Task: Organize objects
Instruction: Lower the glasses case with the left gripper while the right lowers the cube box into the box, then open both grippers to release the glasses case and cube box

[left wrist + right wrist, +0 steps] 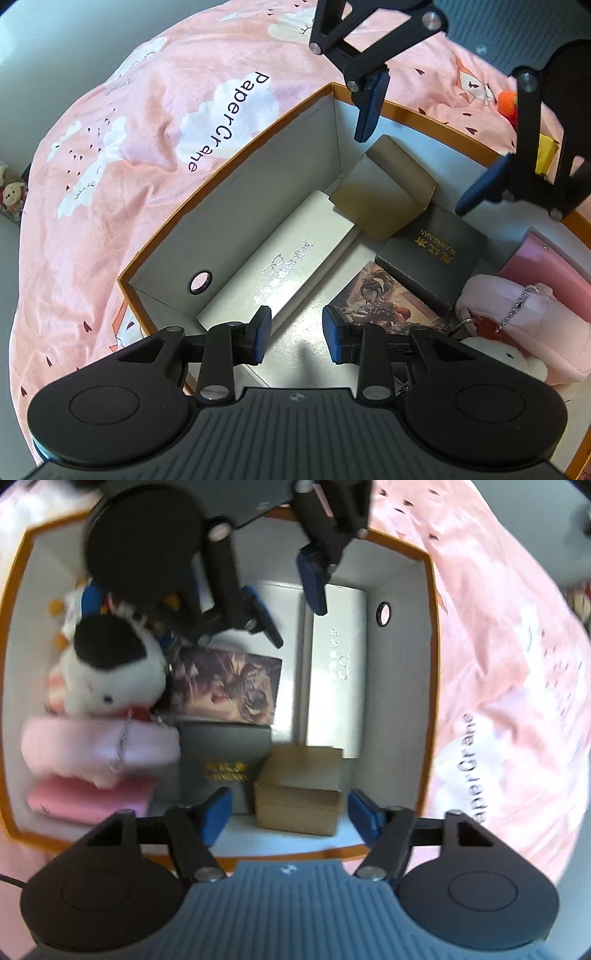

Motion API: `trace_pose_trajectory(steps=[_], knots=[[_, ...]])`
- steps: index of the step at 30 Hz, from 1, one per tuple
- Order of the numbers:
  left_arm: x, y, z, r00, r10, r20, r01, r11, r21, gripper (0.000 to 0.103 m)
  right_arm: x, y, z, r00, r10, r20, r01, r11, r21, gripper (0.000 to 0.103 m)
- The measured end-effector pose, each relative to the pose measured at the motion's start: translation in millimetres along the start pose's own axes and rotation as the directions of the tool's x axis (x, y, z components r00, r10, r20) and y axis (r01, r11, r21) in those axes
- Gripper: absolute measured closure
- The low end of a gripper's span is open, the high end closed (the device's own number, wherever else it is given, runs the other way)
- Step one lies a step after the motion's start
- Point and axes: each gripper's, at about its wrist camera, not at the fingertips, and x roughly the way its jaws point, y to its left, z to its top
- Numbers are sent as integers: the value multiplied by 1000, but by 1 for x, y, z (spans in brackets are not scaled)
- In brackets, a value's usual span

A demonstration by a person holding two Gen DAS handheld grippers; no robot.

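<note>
Nearest the lens, left gripper (295, 334), jaws narrowly parted, empty, over the white floor of the orange-rimmed cardboard storage box (229, 122). Opposite, right gripper (288, 808), jaws spread wide, nothing between the pads, above a small brown kraft-paper carton (299, 794) resting in a corner of that box. Beside the carton: dark grey booklet with gold lettering (221, 753), long white glasses case (338, 668), illustrated card pack (229, 683). Further along inside: white-and-black plush toy (107, 672), pale pink plush with a bead chain (96, 749), pink flat case (88, 797). Underneath everything, pink printed bedspread (122, 122).
</note>
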Motion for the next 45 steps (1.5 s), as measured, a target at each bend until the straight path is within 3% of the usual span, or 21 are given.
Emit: trace_pose_trajectory(steps=[6, 8, 9, 14, 18, 22, 24, 29, 34, 37, 45], knots=[[12, 7, 1, 1000, 3, 3, -3, 1000, -9, 65, 17, -11, 13, 1000, 17, -8, -16, 995, 99, 31], [11, 11, -1, 1000, -3, 5, 4, 1000, -15, 65, 21, -12, 13, 1000, 23, 1, -23, 993, 120, 33], [12, 13, -1, 1000, -5, 4, 5, 1000, -19, 65, 22, -12, 13, 1000, 17, 1, -17, 992, 124, 39], [28, 13, 3, 1000, -11, 14, 11, 1000, -29, 65, 16, -24, 13, 999, 47, 2, -46, 973, 227, 41], [13, 23, 6, 994, -94, 55, 100, 988, -116, 65, 13, -31, 22, 997, 57, -49, -41, 960, 279, 41], [14, 26, 10, 989, -82, 120, 101, 982, -160, 77, 7, -32, 23, 997, 60, -54, -43, 958, 283, 41], [14, 28, 12, 982, -92, 168, 123, 974, -191, 78, 0, -40, 16, 998, 56, -41, -43, 964, 264, 41], [23, 18, 18, 951, -123, 285, 156, 983, -98, 78, -4, -45, 18, 996, 87, 8, -87, 970, 227, 41], [37, 7, 31, 954, -147, 261, 162, 986, -34, 94, -2, -41, 14, 997, 75, 34, -80, 978, 192, 41], [47, 7, 40, 962, -175, 211, 182, 983, -14, 95, -2, -43, 9, 996, 69, 56, -79, 979, 187, 41], [61, 9, 59, 960, -230, 162, 232, 973, 8, 96, 3, -44, 4, 992, 76, 105, -89, 987, 130, 41]])
